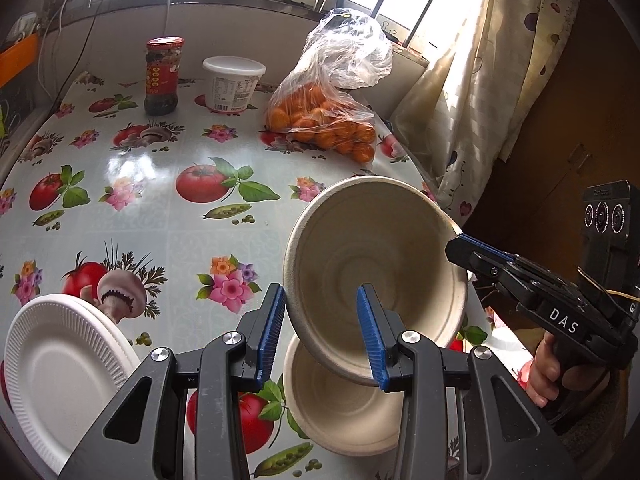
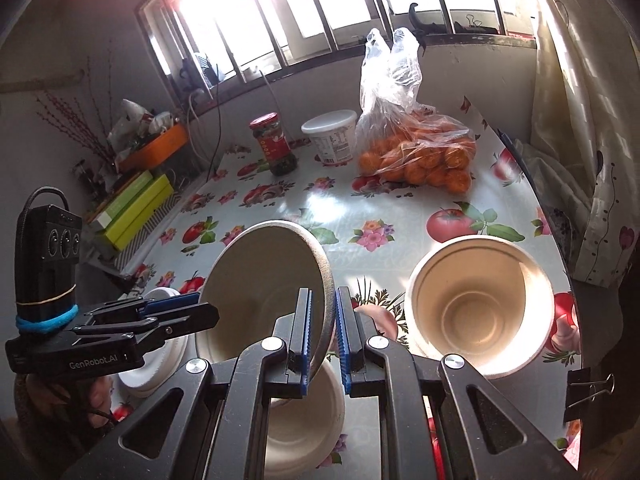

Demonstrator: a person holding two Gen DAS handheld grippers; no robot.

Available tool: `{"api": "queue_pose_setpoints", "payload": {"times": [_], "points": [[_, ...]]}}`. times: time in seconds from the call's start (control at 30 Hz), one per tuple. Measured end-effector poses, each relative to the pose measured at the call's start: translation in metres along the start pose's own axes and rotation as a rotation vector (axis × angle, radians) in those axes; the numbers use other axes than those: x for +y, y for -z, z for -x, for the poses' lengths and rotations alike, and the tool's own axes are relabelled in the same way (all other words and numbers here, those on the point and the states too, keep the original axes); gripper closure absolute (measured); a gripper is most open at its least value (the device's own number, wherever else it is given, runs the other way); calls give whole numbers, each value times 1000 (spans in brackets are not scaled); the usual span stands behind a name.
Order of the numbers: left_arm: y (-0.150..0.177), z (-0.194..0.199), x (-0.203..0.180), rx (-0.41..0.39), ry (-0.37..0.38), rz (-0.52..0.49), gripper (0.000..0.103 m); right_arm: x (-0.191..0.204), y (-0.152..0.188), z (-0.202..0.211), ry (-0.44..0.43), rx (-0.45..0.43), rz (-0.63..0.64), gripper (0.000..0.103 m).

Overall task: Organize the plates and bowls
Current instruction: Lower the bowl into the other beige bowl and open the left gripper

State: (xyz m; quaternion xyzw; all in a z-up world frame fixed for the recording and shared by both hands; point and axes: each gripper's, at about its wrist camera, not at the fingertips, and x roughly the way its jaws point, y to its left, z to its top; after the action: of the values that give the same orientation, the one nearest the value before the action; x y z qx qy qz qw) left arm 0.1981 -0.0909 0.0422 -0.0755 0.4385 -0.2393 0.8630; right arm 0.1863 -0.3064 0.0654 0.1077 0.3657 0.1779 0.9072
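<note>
Two tongs share one bowl (image 1: pixel 376 264); my right tongs (image 2: pixel 323 336) are pinched nearly shut on its right rim, my left tongs (image 1: pixel 322 334) part open, with its left wall between the pads; I cannot tell whether they press. The bowl is lifted and tilted, mouth toward me, just above a second bowl (image 1: pixel 344 408) lying directly beneath on the near table (image 1: pixel 168 208); so lowering straight down should nest it, I judge. White plates (image 1: pixel 60 376) sit near left; a third bowl (image 2: pixel 480 304) lies right, closer to my right hand.
</note>
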Motion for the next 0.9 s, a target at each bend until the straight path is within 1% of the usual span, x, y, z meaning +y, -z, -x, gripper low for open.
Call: {"api": "queue_pose_setpoints", "payload": {"times": [0.47, 0.9], "points": [[26, 11, -1, 17, -2, -2, 64, 8, 33, 13, -16, 9, -41, 91], [38, 8, 0, 47, -13, 1, 64, 10, 53, 14, -5, 28, -62, 91]]}}
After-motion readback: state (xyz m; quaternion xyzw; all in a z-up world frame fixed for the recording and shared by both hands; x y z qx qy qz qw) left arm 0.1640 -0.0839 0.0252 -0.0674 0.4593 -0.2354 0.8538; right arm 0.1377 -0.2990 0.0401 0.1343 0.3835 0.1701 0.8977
